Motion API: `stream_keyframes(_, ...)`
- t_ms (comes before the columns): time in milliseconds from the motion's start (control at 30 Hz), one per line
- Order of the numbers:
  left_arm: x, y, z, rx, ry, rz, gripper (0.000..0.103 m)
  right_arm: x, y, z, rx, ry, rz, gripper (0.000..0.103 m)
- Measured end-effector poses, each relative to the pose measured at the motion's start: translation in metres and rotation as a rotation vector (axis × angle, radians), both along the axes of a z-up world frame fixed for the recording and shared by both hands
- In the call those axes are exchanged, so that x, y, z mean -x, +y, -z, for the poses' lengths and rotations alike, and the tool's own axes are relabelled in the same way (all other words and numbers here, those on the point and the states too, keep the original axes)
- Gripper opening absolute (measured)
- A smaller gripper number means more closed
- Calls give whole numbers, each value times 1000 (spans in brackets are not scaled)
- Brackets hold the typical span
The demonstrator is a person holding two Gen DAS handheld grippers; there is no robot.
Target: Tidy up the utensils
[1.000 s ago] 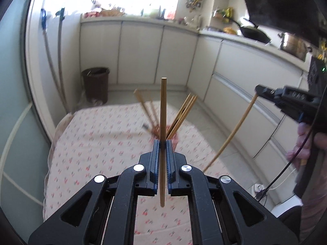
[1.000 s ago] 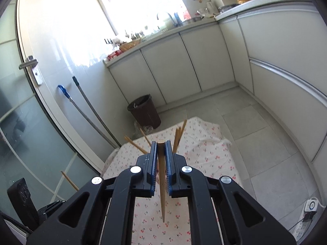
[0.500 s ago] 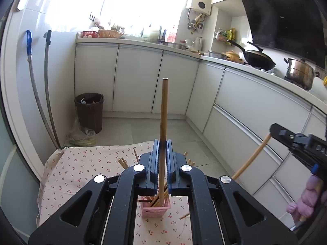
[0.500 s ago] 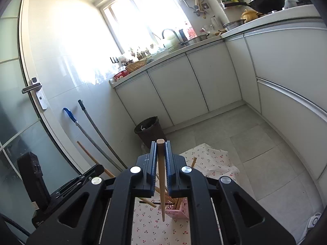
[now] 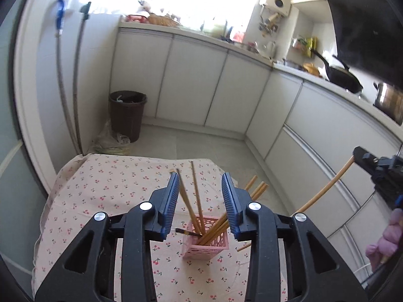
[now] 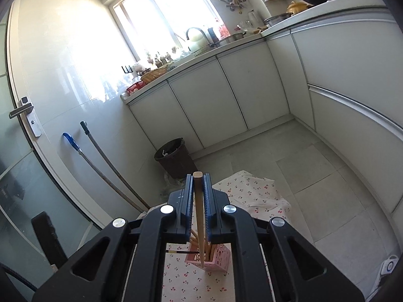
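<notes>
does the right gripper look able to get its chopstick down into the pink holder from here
Probably yes. The right gripper is shut on its chopstick, whose lower tip hangs just above the pink holder. The left gripper has just opened, holds nothing, and leaves the holder's mouth free.

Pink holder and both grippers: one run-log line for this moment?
left gripper: jaws just opened, empty | right gripper: shut on chopstick | pink holder: upright on cloth, holding chopsticks
</notes>
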State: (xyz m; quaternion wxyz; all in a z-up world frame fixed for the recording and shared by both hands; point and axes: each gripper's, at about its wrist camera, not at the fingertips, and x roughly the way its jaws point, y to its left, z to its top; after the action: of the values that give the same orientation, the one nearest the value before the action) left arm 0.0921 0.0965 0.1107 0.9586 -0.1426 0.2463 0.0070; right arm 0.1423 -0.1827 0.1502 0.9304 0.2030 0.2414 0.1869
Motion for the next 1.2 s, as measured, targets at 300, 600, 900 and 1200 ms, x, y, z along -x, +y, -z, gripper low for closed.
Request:
stream_keyframes(300, 13, 25, 1, 48, 6, -41, 41, -9, 30, 0, 29, -17, 29, 8)
stream_keyframes(600, 0, 30, 12, 73, 52, -25, 41, -44, 72, 26, 112, 17, 24, 9)
stream_keyframes(900, 5, 27, 8, 88, 46, -11, 43, -37, 95, 47, 207, 51, -34, 18)
stream_keyframes(1200, 19, 24, 5, 88, 46, -25, 59, -11, 63, 67, 195, 112, -5, 19)
